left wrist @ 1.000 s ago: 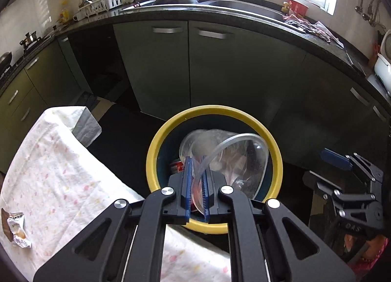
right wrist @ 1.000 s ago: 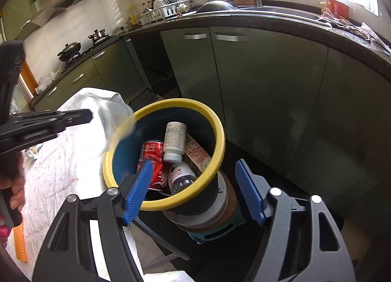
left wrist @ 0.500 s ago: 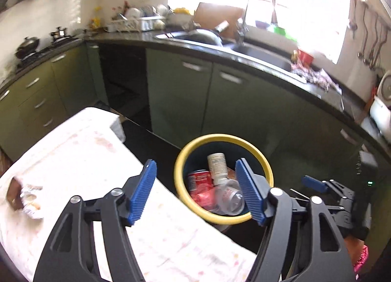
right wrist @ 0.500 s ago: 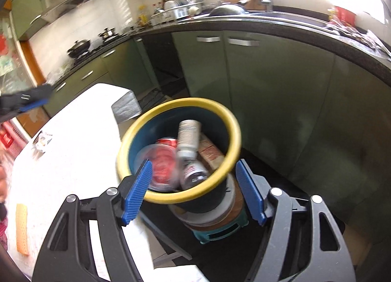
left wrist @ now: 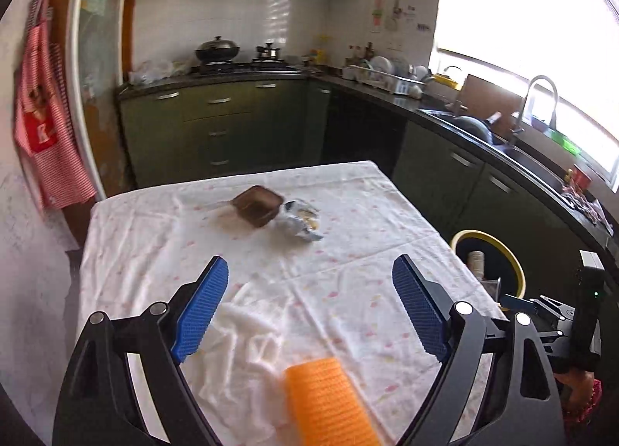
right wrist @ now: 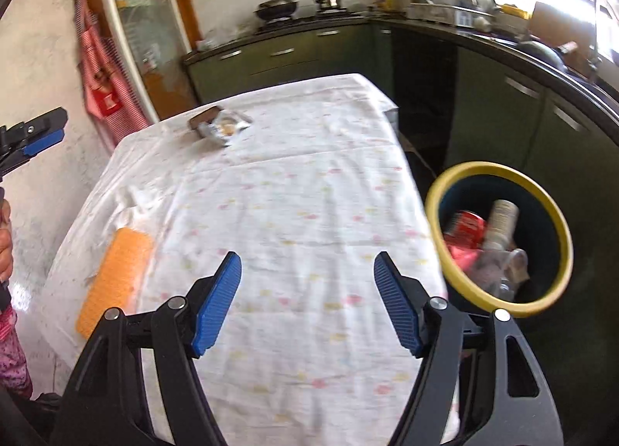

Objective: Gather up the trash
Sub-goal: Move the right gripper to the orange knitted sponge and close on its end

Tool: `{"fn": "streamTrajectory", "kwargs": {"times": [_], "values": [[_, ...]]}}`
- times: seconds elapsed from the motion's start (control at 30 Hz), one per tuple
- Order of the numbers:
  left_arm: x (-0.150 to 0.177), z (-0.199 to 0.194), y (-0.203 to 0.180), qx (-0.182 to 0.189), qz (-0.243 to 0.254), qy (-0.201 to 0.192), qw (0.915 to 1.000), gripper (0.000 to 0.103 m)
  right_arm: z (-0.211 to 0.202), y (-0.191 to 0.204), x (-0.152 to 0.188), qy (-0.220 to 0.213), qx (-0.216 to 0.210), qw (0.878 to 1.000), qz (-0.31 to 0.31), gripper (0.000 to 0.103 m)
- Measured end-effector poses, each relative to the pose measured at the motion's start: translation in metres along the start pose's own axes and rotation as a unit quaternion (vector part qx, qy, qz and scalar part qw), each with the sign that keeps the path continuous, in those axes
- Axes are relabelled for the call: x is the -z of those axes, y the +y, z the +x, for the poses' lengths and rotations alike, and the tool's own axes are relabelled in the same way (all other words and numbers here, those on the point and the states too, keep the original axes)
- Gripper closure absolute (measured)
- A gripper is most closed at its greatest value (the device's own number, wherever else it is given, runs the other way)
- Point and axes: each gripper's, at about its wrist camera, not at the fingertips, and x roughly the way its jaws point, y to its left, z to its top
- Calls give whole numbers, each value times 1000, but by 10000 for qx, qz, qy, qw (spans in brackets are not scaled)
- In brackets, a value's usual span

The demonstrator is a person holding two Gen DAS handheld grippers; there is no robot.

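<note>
My left gripper (left wrist: 309,287) hovers over the cloth-covered table (left wrist: 348,221), its jaws opening with nothing between them. Beyond it lie a brown tray (left wrist: 257,206) and a crumpled foil wrapper (left wrist: 301,223); an orange sponge (left wrist: 329,403) lies just below the fingers. My right gripper (right wrist: 307,283) is open and empty above the table (right wrist: 309,183). From here the tray (right wrist: 203,120) and wrapper (right wrist: 224,129) sit at the far end, the orange sponge (right wrist: 114,275) at the left. The yellow-rimmed bin (right wrist: 553,221) stands off the table's right edge, holding a can, bottles and plastic.
Green kitchen cabinets (left wrist: 232,129) and a dark counter with sink (left wrist: 483,132) wrap the back and right. The bin (left wrist: 514,264) stands between table and cabinets. A red striped apron (left wrist: 42,125) hangs at the left wall. A person's hand (right wrist: 5,237) shows at the left edge.
My left gripper let go of the clear plastic cup over the bin, opened wide and swung left over the table. My right gripper also swung left from the bin, still open.
</note>
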Motion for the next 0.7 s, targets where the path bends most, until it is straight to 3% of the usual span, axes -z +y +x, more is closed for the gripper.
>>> {"fn": "streamTrajectory", "kwargs": {"times": [0.13,0.27,0.47,0.7], "values": [[25,-34,51,-453,-314,-119,9984,13,7,65,0,141,-503,9965,-652,35],[47,-60,79,-670,-565,-178,9960,13,11,117,5,312,-960,9890,-1078,35],[68,-78,93,-598,-732,-187,9954,13,20,164,22,618,-1195,9811,-1388,35],[70,-76,90,-419,-777,-182,9959,13,38,181,34,955,-1191,9766,-1515,35]]}}
